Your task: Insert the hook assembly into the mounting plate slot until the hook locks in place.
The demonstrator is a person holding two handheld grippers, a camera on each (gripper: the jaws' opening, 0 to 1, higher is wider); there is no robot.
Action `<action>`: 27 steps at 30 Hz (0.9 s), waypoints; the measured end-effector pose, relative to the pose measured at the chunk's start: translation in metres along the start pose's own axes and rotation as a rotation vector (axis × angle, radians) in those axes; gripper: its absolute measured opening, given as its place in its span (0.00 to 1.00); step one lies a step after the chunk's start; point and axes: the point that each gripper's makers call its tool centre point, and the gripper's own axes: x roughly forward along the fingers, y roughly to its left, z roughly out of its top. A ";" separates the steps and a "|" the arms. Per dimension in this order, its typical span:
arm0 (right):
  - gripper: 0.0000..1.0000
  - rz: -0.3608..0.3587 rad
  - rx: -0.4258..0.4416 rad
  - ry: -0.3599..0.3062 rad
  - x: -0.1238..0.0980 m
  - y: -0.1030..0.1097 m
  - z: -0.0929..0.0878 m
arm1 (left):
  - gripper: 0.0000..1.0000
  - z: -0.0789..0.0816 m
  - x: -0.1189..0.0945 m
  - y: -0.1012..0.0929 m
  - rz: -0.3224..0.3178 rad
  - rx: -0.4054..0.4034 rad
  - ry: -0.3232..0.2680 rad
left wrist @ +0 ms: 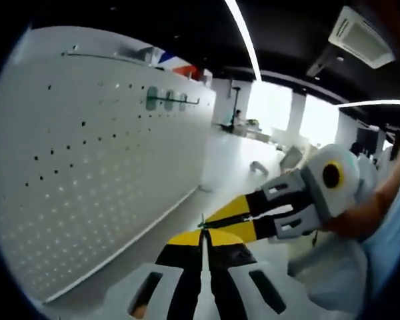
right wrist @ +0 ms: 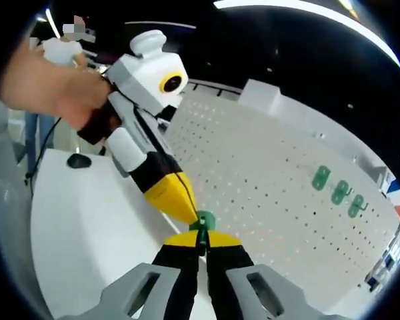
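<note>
The small green hook assembly (right wrist: 203,221) is pinched between the tips of both grippers, just in front of the white perforated mounting plate (right wrist: 273,167). My right gripper (right wrist: 201,239) is shut on its green base. My left gripper (right wrist: 187,210) reaches in from the upper left, its yellow tips meeting the same piece. In the left gripper view, my left gripper (left wrist: 203,239) is shut on a thin part of the hook assembly (left wrist: 203,224). The right gripper (left wrist: 210,223) comes in from the right, tips touching it. The mounting plate (left wrist: 87,167) stands to the left.
Three green hooks (left wrist: 165,100) (right wrist: 339,190) hang on the plate's upper part. A white table (right wrist: 73,227) carries a dark object (right wrist: 79,161) at its far side. A person's hand (right wrist: 60,90) and forearm (left wrist: 370,210) hold the grippers.
</note>
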 end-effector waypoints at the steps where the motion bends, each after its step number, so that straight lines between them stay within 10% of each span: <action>1: 0.01 -0.001 -0.002 0.000 0.000 0.000 0.000 | 0.02 0.001 0.000 -0.001 0.000 0.018 -0.003; 27: 0.01 -0.022 0.027 0.000 -0.006 -0.010 0.002 | 0.18 0.014 -0.010 -0.007 0.111 0.518 -0.131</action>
